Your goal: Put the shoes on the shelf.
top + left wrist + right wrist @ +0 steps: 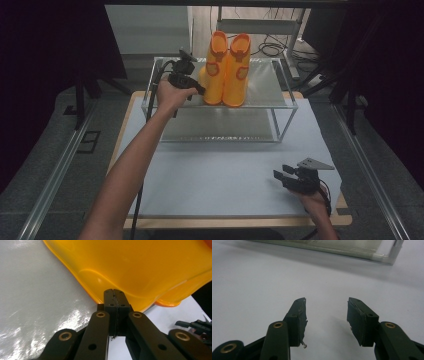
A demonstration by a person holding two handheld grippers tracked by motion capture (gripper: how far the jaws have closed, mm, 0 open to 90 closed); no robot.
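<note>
- A pair of orange boots (227,70) stands upright on the top level of a clear two-tier shelf (280,102), toward its middle, at the far side of the tabletop (220,175).
- The left gripper (196,89) is held up at the shelf's top level, on the left of the boots, with its tip at the foot of the left boot.
- In the left gripper view its jaws are pressed together with no gap between the pads, and their tips lie right at the orange sole edge (120,300) of the boot (140,267); whether a thin edge is pinched there I cannot tell.
- The right gripper (282,176) rests low near the tabletop's right front corner, well apart from the boots and the shelf.
- Its jaws are spread with nothing between them; the pale tabletop (262,282) shows through the gap, and the shelf's lower rail (352,252) lies farther off.
</note>
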